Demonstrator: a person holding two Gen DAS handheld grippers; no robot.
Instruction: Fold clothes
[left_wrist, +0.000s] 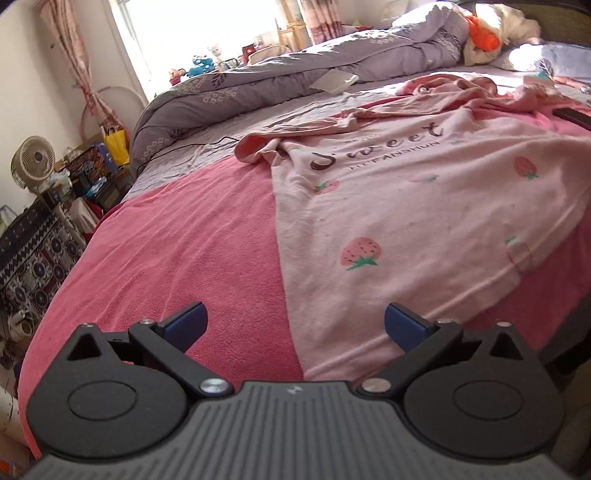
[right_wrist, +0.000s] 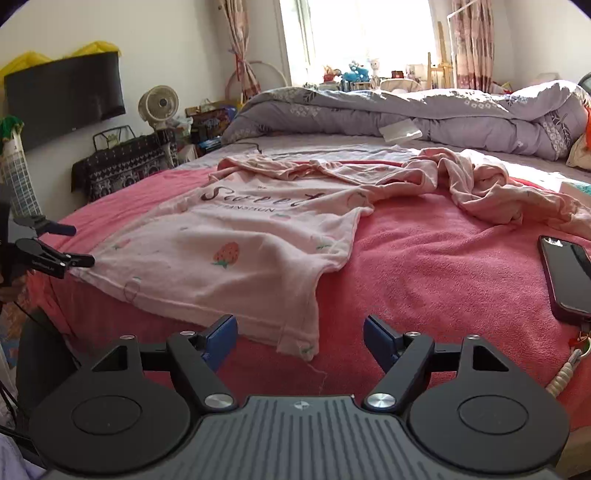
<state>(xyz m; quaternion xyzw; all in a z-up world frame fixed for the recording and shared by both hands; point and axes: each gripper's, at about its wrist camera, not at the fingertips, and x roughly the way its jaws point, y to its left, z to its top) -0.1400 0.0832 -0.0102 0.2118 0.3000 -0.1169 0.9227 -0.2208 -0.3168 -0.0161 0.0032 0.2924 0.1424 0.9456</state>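
I see a pink shirt (right_wrist: 236, 254) with strawberries and the word "Sweet" lying flat on the red blanket (right_wrist: 424, 266) that covers the bed. In the right wrist view the shirt fills the middle and its near corner hangs toward 6 o'clock, just above my right gripper (right_wrist: 298, 338). Those jaws stand wide and nothing is between them. My left gripper (left_wrist: 295, 325) also has its jaws wide apart with nothing inside. In its view the shirt spreads from the middle out to 3 o'clock. At 9 o'clock in the right wrist view I can see my left gripper beside the shirt's hem. More pink cloth (right_wrist: 491, 192) lies bunched at 2 o'clock. A dark phone (right_wrist: 567, 277) rests on the blanket at 3 o'clock. A gray quilt (right_wrist: 424, 110) lies heaped at 12 o'clock.
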